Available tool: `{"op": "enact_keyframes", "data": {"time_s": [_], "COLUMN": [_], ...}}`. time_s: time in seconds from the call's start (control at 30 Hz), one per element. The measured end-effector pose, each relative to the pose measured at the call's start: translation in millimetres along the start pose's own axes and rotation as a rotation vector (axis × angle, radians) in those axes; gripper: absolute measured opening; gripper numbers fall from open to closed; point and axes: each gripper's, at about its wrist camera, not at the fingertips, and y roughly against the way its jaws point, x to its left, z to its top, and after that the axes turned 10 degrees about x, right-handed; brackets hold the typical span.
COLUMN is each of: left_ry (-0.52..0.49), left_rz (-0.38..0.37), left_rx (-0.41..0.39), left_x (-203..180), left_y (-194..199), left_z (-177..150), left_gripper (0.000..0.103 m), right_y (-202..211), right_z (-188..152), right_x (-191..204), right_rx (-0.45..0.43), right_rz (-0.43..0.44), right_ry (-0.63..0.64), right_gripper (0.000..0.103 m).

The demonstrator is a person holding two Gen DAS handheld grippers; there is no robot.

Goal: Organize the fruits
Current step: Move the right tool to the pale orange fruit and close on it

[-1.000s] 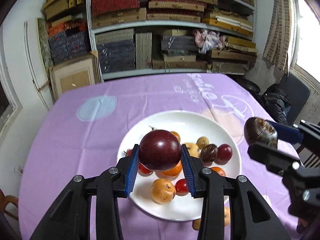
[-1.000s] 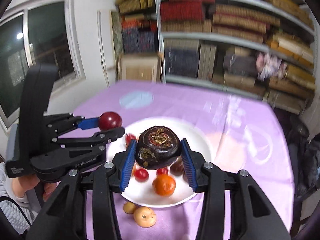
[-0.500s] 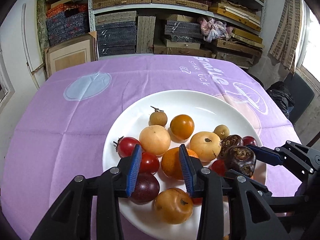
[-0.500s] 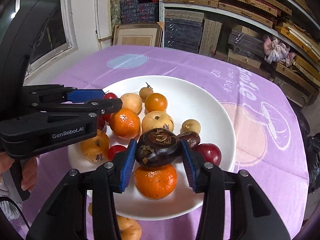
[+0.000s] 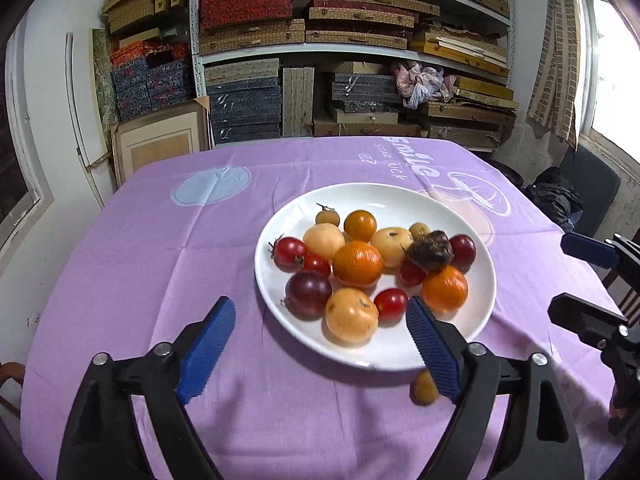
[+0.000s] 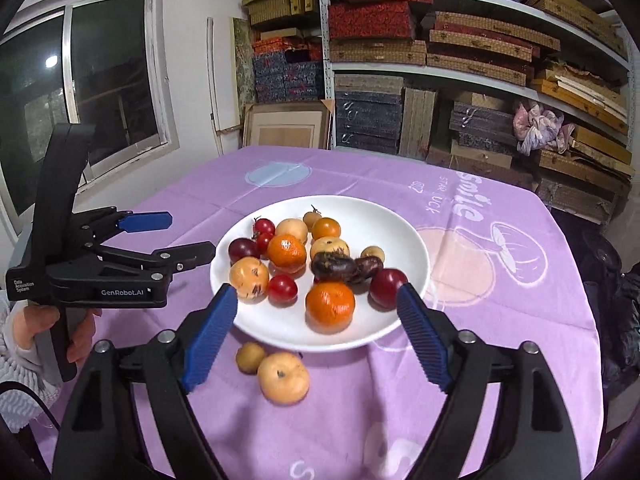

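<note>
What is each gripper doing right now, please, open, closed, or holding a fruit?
Left gripper: open wide, holding nothing, short of the white plate.
Right gripper: open wide, holding nothing, at the plate's near rim.

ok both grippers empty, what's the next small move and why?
Probably lower the right gripper toward the pale round fruit on the purple cloth, near the plate. Its jaws stand wide open and empty, and that fruit and the small brown one beside it are the only ones in view off the plate.
</note>
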Motion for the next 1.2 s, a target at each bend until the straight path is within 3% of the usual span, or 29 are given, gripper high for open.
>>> {"op": "enact_keyframes", "data": {"time_s": [0.1, 0.23, 0.37, 0.5, 0.73, 0.87, 1.0, 1.2], "left_ry": [-0.024, -0.028, -0.013, -0.009, 0.036, 0.066, 0.067, 0.033], "left_rz": [0.032, 0.058, 0.030, -0.003, -0.047, -0.068, -0.079, -0.087], "left_rx": [-0.012, 0.004, 0.030, 0.074, 0.102, 0.132, 0.142, 0.143], "left_x": [-11.2, -16.1, -12.5, -10.8, -1.2, 4.8, 4.3, -7.3], "left_y": [-0.1, -7.8, -13.9, -23.0, -27.6, -32.7, -33.6, -32.5], "left_z": [-31.5, -60.0, -66.4, -67.9, -70.5, -70.6, -72.1, -73.4], "left_gripper": [0.093, 0.094, 0.095, 0.097, 0.099, 0.099, 0.099, 0.099], "right_y": [-2.2, -27.6, -38.8, -48.9, -71.1, -83.4, -90.5, -91.6], "right_z": [-34.3, -56.9, -54.7, -50.1, -39.7, -35.3, -31.8, -33.3], "right_x": [2.2, 9.2, 22.1, 26.9, 24.1, 24.5, 26.8, 27.3], "right_rx": [0.024, 0.131, 0.161, 0.197, 0.240, 0.276, 0.288, 0.292], "right_rz": [0.027, 0.054, 0.046, 0.027, 0.007, 0.016, 0.028, 0.051], "right_ry": [-0.015, -0.010, 0.038, 0.053, 0.063, 0.073, 0.077, 0.074], "right_gripper": [0.086, 0.086, 0.081, 0.069, 0.067, 0.049, 0.043, 0.041]}}
